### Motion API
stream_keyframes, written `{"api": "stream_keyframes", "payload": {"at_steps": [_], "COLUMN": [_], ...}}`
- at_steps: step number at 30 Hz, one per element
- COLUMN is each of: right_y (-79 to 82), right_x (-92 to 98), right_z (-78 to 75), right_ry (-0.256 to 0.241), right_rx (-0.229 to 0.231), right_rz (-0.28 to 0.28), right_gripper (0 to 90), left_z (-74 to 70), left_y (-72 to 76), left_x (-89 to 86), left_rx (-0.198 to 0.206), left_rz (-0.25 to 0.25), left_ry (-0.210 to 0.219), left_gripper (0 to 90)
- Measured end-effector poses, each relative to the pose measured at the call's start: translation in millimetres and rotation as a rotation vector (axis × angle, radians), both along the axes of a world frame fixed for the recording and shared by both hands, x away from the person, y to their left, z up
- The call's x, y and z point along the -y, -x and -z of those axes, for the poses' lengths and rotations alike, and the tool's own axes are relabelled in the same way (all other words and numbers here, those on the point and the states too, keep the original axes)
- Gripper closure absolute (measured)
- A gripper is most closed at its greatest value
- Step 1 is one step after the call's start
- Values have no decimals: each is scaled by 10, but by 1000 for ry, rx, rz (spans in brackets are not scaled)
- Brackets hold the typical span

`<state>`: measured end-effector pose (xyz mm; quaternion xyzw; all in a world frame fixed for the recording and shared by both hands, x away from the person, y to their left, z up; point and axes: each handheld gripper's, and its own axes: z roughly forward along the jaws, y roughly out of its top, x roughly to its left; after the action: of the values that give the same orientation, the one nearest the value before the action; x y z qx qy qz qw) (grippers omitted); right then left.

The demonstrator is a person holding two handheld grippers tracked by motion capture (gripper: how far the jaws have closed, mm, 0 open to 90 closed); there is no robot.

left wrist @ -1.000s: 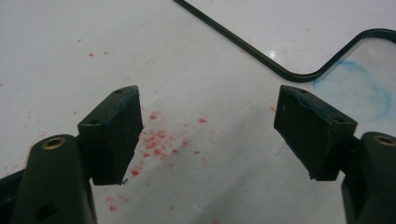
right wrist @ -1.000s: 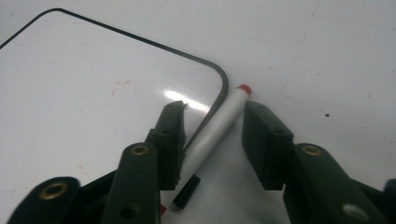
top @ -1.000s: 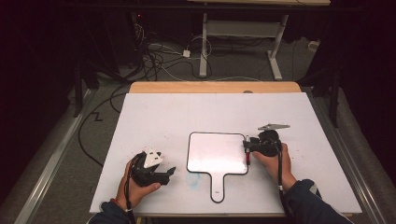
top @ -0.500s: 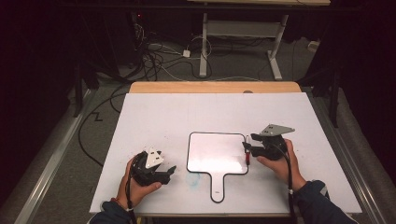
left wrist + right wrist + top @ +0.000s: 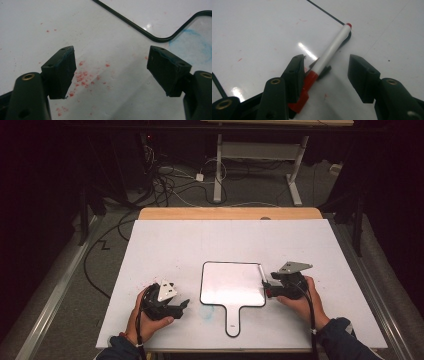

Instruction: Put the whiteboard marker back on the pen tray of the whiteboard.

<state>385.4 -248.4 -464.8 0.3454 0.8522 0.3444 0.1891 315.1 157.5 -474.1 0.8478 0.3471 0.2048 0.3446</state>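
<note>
**Entry: 2 hand-held grippers at a paddle whiteboard, marker on its right edge**

Landmark: paddle-shaped whiteboard (image 5: 232, 284), black-rimmed, lying flat on the white table (image 5: 200, 240), its handle pointing toward the person.

Item 1, marker (image 5: 329, 55): white barrel, red cap. It lies along the whiteboard's right edge, partly on the rim, cap end nearest the right gripper. In the high view it is a thin pale line at that edge (image 5: 261, 272).

Item 2, right gripper (image 5: 267, 287): just beside the whiteboard's right edge, held low over the table and pointing left toward the board. The right hand (image 5: 300, 297) wraps it from behind, forearm running back toward the lower right, grey plate on top. Jaws released and spread wide in the right gripper view (image 5: 325, 72); the marker's red cap lies against the inner face of the jaw at that view's left, well apart from the other jaw.

Item 3, left gripper (image 5: 184, 306): off the whiteboard's lower left corner, near but apart from it, pointing right toward the board. The left hand (image 5: 150, 317) cups it from below and behind, wrist low to the table. Jaws released, wide apart, nothing between them (image 5: 111, 72); beneath them lie red specks (image 5: 82, 77) on the table, and a blue smear (image 5: 197, 47) marks the table beside the board's rim.
</note>
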Motion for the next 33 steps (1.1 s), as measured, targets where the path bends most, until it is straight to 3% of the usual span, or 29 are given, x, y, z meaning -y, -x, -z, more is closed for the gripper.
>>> {"api": "stream_keyframes", "payload": {"at_steps": [6,13,17,19,22,25,29,33], "right_y": [39,315,570,691,833,905,917,909], "right_x": [23,249,406,489,590,668,714,700], "right_z": [-111,-326,-357,-338,-260,-212,-197,-204], "right_ry": [-31,-42,-35,-53,-62,-69,-82,-86], "right_rx": [47,213,318,344,362,346,332,336], "right_rz": [-5,-32,-46,-52,-38,-17,11,16], "right_gripper": [452,404,369,345,327,300,285,294], "left_z": [-9,-20,-44,-47,-53,-56,-72,-58], "left_y": [8,44,85,104,144,195,224,210], "left_x": [-8,-30,-42,-36,-13,-4,9,15], "left_rx": [7,33,65,84,114,143,169,166], "left_rz": [-5,-6,-5,-1,8,23,36,42], "left_ry": [2,4,14,3,-13,-14,-16,-20], "left_gripper": [224,222,213,213,207,207,207,207]}}
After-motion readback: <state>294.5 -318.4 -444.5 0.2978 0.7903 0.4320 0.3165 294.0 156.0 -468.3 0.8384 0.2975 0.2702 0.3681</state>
